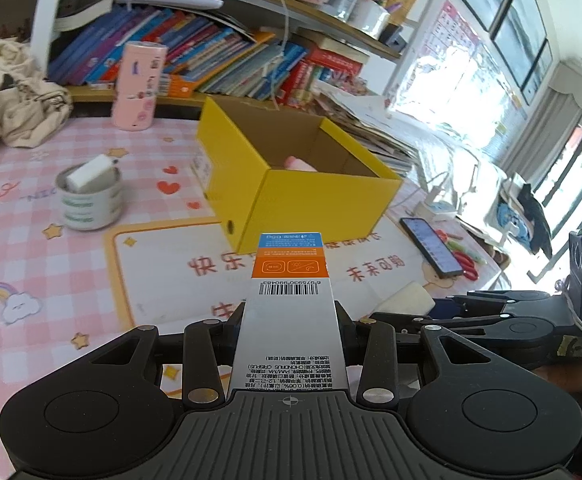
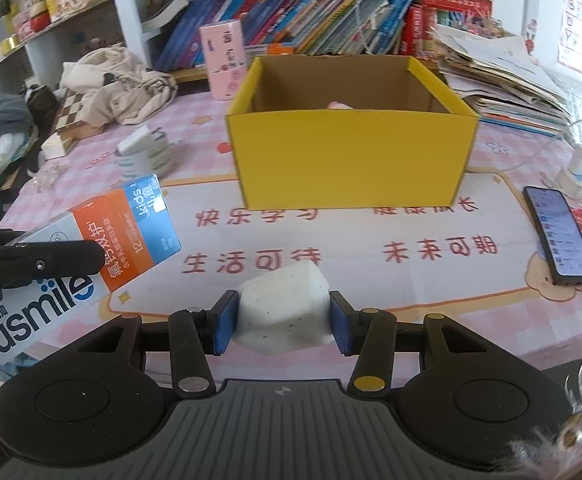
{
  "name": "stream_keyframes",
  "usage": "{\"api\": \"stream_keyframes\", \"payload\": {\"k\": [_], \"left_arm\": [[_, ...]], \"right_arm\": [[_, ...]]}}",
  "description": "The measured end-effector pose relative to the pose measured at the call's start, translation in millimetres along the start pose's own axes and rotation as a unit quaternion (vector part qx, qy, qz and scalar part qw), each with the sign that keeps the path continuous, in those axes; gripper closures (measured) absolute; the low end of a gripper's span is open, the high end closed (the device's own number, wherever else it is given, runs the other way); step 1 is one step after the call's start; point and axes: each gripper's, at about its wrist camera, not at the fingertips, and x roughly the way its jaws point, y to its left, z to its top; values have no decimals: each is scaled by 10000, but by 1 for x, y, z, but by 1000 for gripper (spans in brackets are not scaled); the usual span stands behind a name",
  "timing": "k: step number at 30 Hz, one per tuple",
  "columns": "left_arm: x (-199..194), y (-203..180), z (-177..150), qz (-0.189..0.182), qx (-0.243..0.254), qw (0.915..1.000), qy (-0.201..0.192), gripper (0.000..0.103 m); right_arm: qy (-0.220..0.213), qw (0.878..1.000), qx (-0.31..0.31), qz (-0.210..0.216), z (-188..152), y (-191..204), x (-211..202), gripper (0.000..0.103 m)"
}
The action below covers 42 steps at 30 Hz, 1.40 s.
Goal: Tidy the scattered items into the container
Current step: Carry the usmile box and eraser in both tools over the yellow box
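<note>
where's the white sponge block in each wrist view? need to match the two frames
Left wrist: the white sponge block is lower right of centre, held in the right gripper, behind the toothpaste box.
Right wrist: bottom centre, clamped between the blue pads, in front of the camera.
Shared landmark: the open yellow box, standing on the table beyond the block in both views.

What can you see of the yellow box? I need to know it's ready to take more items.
The yellow box is an open-topped cardboard carton, yellow outside and plain brown inside, with no lid in view. It stands upright on the pink checked tablecloth, its near edge on the printed mat. Something pink lies inside; the rest looks free. Neither gripper touches it.
</note>
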Motion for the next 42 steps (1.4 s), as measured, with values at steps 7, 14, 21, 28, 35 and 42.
{"api": "stream_keyframes", "payload": {"k": [7,14,21,28,35,42], "left_arm": [[18,-13,6,-134,105,9998,98,65],[39,-25,13,-242,124,9994,196,65],[55,-38,26,-271,189,9993,159,65],[60,-45,46,-337,213,9992,-21,65],[63,-55,78,-323,232,9985,-382,65],[68,-62,105,-174,-10,9967,-793,65]], "right_arm": [[28,9998,124,-123,2,-21,1,58],[125,9997,143,-181,7,-40,6,58],[119,9997,134,-158,21,-60,13,58],[-134,9999,-39,-66,40,-69,11,58],[-415,9990,-124,116,70,-86,12,58],[-875,9937,-473,515,114,-97,16,58]]}}
